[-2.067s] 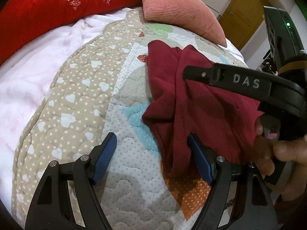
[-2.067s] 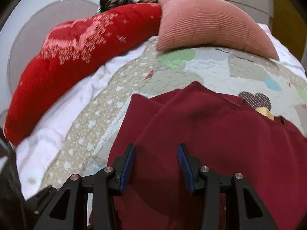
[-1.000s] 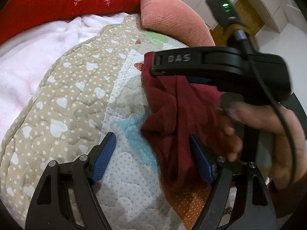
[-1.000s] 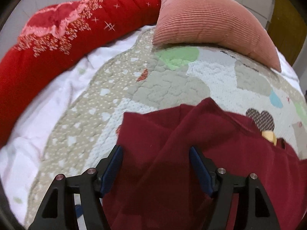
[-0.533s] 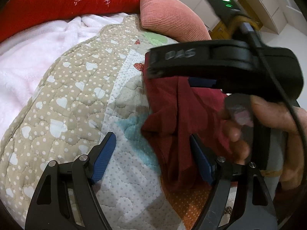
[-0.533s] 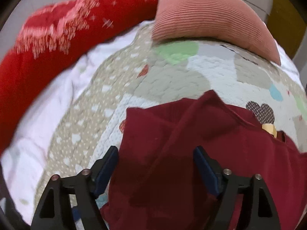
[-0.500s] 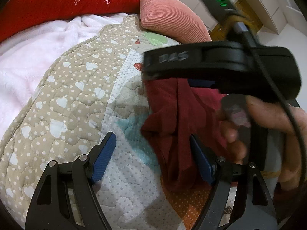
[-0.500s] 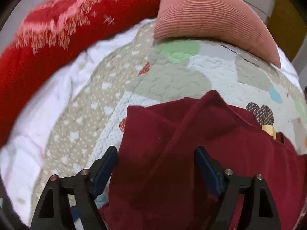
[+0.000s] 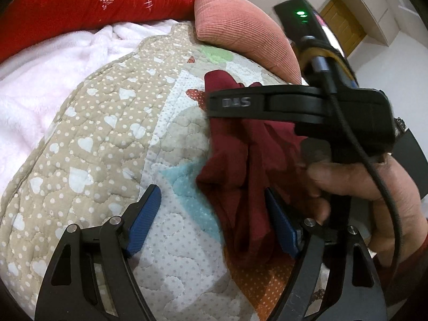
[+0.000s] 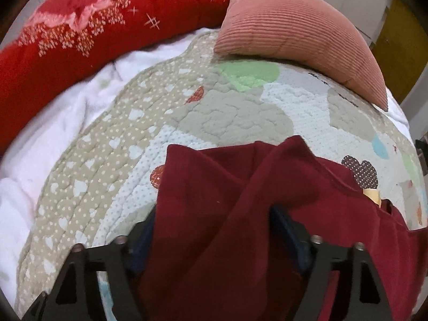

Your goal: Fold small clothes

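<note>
A maroon garment (image 10: 240,200) lies crumpled on the quilt (image 10: 112,160). My right gripper (image 10: 216,232) is pushed down into the garment's near left part. A raised fold of cloth fills the gap between its jaws, which are closing, and drapes over both blue pads. In the left wrist view a hand (image 9: 374,182) holds this gripper over the maroon garment (image 9: 240,165). My left gripper (image 9: 214,222) rests low over the quilt (image 9: 107,147) with its jaws opening. The garment's left edge lies just inside its right pad (image 9: 281,227). Its left pad is over bare quilt.
A pink ribbed cushion (image 10: 294,29) sits at the far side of the quilt, with a red floral blanket (image 10: 93,26) to its left. A white fleece blanket (image 9: 40,80) lies along the quilt's left border. A yellow tag (image 10: 371,195) shows at the garment's right.
The right gripper's jaws spread wider, then narrowed as it sank into the cloth, and a fold now stands up between them. The left gripper has stayed put.
</note>
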### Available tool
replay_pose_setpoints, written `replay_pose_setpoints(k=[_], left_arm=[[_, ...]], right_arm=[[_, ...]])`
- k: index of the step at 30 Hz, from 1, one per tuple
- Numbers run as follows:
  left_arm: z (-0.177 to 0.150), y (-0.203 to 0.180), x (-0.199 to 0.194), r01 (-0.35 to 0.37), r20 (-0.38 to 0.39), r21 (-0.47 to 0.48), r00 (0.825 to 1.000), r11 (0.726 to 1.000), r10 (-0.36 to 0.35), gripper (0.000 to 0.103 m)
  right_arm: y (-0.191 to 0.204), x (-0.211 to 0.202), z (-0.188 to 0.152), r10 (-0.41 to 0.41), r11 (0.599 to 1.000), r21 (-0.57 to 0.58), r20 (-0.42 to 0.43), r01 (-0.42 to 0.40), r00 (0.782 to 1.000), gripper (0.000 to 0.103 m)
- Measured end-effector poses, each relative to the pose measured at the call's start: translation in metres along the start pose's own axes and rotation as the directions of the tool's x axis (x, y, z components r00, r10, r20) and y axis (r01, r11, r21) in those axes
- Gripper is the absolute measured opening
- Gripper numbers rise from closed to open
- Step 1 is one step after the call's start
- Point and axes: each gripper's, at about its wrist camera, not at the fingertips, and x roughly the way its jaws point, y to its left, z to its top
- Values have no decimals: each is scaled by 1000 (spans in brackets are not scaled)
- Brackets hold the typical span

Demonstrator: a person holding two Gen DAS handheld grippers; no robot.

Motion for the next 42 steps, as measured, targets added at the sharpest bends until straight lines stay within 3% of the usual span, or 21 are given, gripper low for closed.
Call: replay_pose_setpoints(k=[3,7,14,16,20,22,24,26,27,29,35,42], left_arm=[[0,-10,4,-31,-10,42,999,999,31,87],[5,-23,14,-68,-41,81,997,994,71,98],[15,-19,21,-42,-33,28,999,999,43,98],[16,-16,19,-39,-21,23,999,999,40,92],[16,-19,20,-8,-25,39,1000,999,9,63],[17,-20,20,1,-26,44,1000,999,0,53],[17,-22,20,44,-48,34,998,998,-42,29],[19,-28,15,52,-49,43,998,998,-50,21],[19,-33,13,44,-44,61,998,997,-42,19],[20,-49,2,32,-24,101,999,994,-30,17],[19,-108,-28,76,14,194,997,978,-80,17],[-2,-207,-28,133,-20,355,991,926,-135,17]], right_arm=[[-13,-5,1,61,998,17,7,-62,998,47],[-37,-5,5,179,979,101,-1,-178,984,45],[-31,-4,7,196,976,96,-8,-194,981,45],[-34,-2,8,203,975,98,-10,-201,979,45],[-37,4,11,207,973,113,-16,-203,978,54],[-33,7,13,193,976,104,-21,-190,981,55],[-31,3,12,182,979,89,-12,-181,983,44],[-34,-4,8,200,976,84,9,-200,980,31],[-39,-11,6,226,969,93,30,-228,974,21],[-51,-25,2,269,954,117,68,-275,961,17],[-97,-87,-14,325,923,145,204,-357,923,15],[-187,-146,-55,310,896,215,326,-389,893,15]])
